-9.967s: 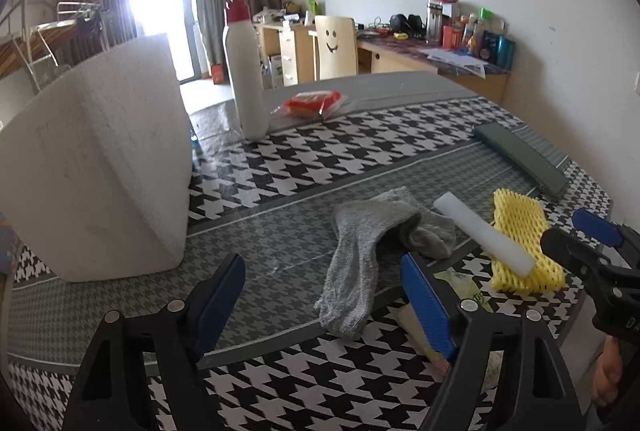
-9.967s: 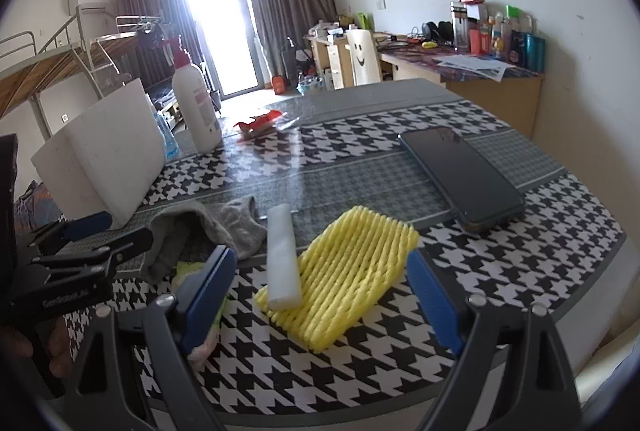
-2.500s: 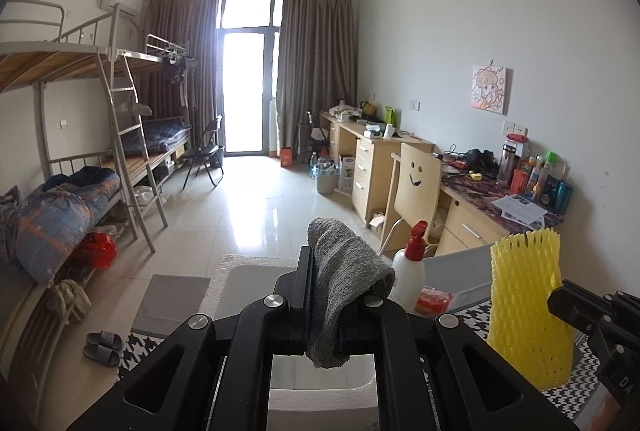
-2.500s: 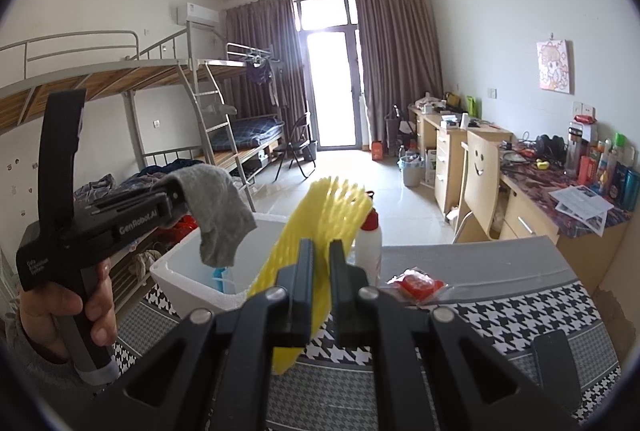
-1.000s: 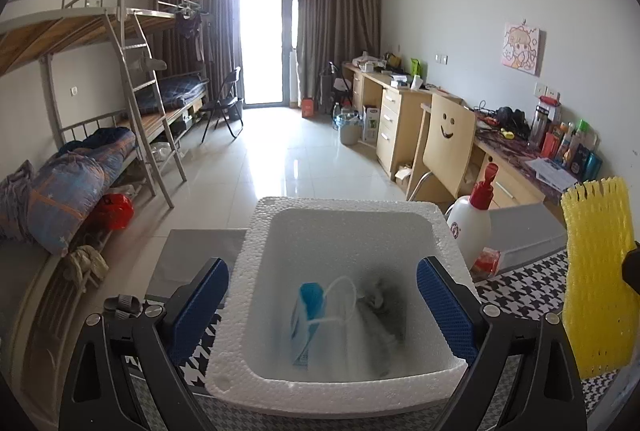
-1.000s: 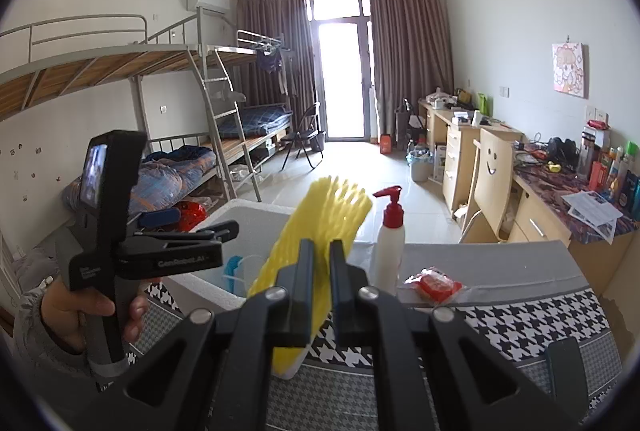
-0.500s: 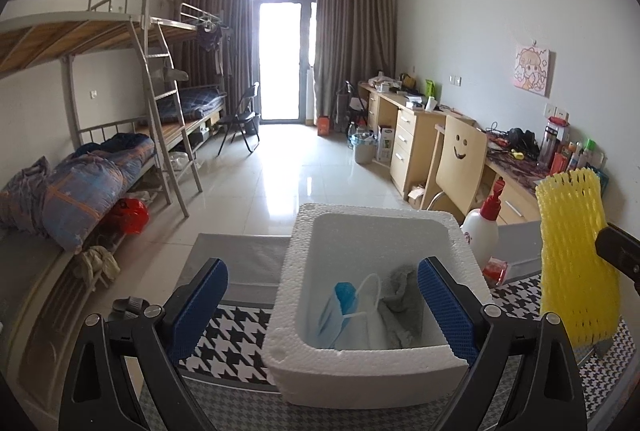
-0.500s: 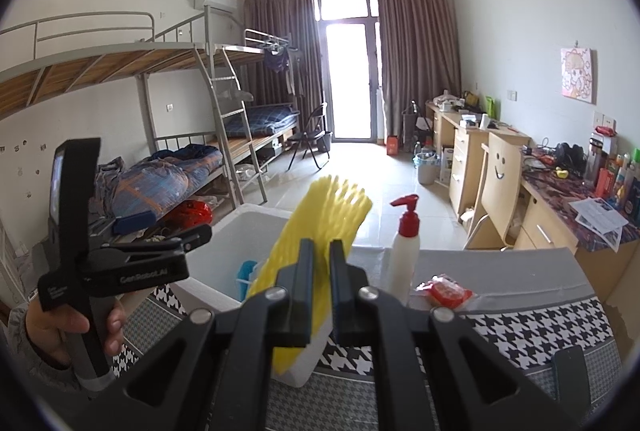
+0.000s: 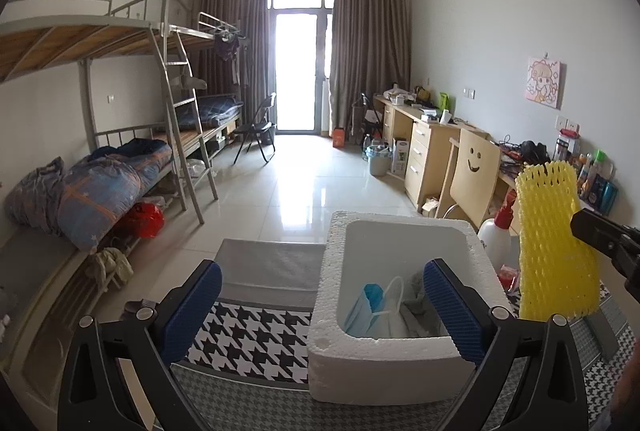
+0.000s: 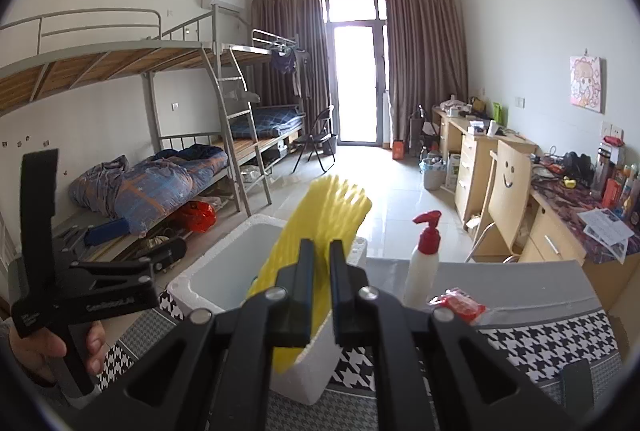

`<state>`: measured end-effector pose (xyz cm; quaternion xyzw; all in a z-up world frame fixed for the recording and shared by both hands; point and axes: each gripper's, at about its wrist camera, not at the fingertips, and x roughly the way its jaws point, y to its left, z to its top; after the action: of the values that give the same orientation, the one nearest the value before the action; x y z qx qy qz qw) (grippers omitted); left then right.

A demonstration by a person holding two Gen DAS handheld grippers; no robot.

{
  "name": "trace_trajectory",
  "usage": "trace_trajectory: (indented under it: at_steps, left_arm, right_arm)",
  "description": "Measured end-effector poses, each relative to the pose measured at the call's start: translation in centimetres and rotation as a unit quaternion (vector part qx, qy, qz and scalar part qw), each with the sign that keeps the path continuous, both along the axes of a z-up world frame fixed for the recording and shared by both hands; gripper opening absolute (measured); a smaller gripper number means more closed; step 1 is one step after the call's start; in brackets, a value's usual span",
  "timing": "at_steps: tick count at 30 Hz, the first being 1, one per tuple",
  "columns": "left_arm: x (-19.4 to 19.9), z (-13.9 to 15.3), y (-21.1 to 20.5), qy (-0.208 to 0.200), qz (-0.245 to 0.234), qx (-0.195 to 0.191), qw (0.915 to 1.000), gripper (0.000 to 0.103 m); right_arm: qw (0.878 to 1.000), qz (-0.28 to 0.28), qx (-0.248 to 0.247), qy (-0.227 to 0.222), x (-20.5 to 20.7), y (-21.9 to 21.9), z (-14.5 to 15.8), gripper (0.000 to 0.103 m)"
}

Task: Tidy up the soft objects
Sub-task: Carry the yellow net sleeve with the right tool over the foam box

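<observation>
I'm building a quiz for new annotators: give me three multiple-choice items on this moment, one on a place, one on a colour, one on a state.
1. Where is the blue face mask?
A. In the white foam box
B. On the chair
C. Under the pump bottle

2. What colour is the foam net sleeve?
A. Green
B. Yellow
C. Grey

3. How do the right tongs stand?
A. Wide open, empty
B. Shut on the sleeve
C. Shut on the bottle

Key: 1 A, the face mask lies inside the foam box. 2 B, the foam net sleeve is bright yellow. 3 B, the right tongs pinch the sleeve between them.
</observation>
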<state>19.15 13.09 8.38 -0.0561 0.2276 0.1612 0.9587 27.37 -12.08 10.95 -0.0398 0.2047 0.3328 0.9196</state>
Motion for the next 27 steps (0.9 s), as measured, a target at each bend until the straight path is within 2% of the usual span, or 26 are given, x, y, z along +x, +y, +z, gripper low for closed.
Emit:
trace_trajectory:
  at_steps: [12, 27]
  left_arm:
    - [-1.4, -0.8, 0.1, 0.002, -0.002, -0.004, 1.0000, 0.102]
    - [-2.7, -1.7, 1.1, 0.006, 0.018, -0.009, 0.9998, 0.102]
  right_arm:
    - [1.000, 0.004, 0.000, 0.018, 1.0, 1.5, -0.2, 0.010]
    - [0.999, 0.029, 0.000, 0.046, 2.1, 3.3, -0.8, 0.010]
